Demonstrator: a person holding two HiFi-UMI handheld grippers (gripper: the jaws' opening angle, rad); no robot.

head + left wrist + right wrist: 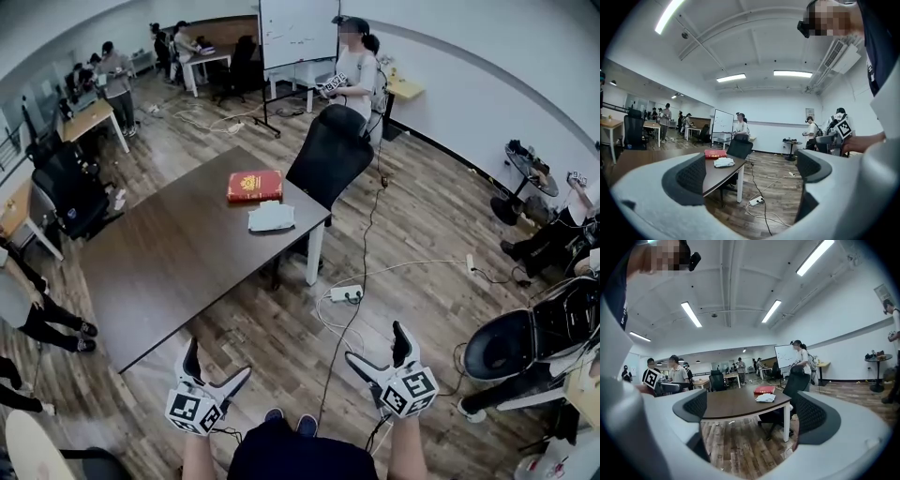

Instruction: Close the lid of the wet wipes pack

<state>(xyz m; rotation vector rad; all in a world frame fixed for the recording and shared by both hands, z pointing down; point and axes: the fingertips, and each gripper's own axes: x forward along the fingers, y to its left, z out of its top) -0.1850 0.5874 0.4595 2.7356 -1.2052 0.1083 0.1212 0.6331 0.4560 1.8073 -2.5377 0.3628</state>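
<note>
A white wet wipes pack (271, 217) lies near the far end of the dark brown table (178, 262), just in front of a red box (254, 186). The pack (723, 162) shows small in the left gripper view, and the pack (766, 397) is also small in the right gripper view; its lid is too small to make out. My left gripper (221, 364) and right gripper (375, 343) are held low near my body, over the floor and well short of the table. Both stand open with nothing between their fingers.
A black office chair (330, 157) stands at the table's far corner. A white power strip (346, 293) and cables lie on the wooden floor to the table's right. A person (356, 70) stands beyond the chair, others sit at desks at the back left, and another black chair (536, 336) is at the right.
</note>
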